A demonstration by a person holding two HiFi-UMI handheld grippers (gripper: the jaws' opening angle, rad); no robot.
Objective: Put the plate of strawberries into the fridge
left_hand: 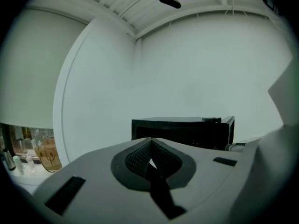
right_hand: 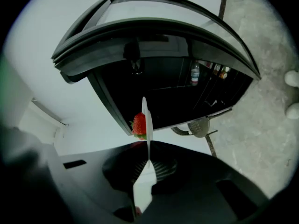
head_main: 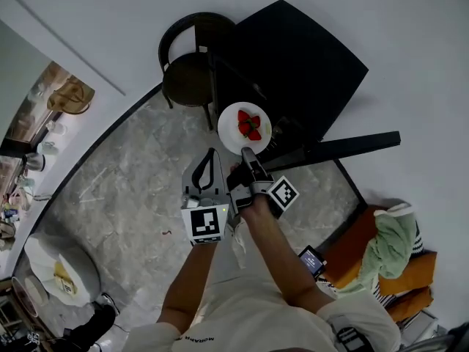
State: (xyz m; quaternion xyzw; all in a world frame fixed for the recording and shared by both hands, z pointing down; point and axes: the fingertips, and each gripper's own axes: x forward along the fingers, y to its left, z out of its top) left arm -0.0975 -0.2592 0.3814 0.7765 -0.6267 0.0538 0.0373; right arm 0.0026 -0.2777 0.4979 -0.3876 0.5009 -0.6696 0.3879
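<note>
Starting left of the black fridge (head_main: pixel 293 64), a black chair (head_main: pixel 192 57) stands close against its side, and grey marble floor (head_main: pixel 132 189) lies open on the near side. The left tongs (head_main: pixel 211 156) hang in front of the fridge, just beside the plate's lower left, with their jaws together and nothing between them. Next to them, the right tongs (head_main: pixel 248 154) are clamped on the near rim of the round white plate (head_main: pixel 229 130). The plate is held in the air, roughly level, before the fridge's left front corner. A few red strawberries (head_main: pixel 249 125) sit clustered at its middle, well clear of the rim and of the jaws.

In the right gripper view the plate shows edge-on as a thin white line running out from the jaws, with one strawberry and its green leaves to its left. Straight ahead the fridge's dark inside is open. The fridge door (head_main: pixel 352 147) stands swung out to the right of the plate, and small bottles (right_hand: pixel 195 73) stand in it.
</note>
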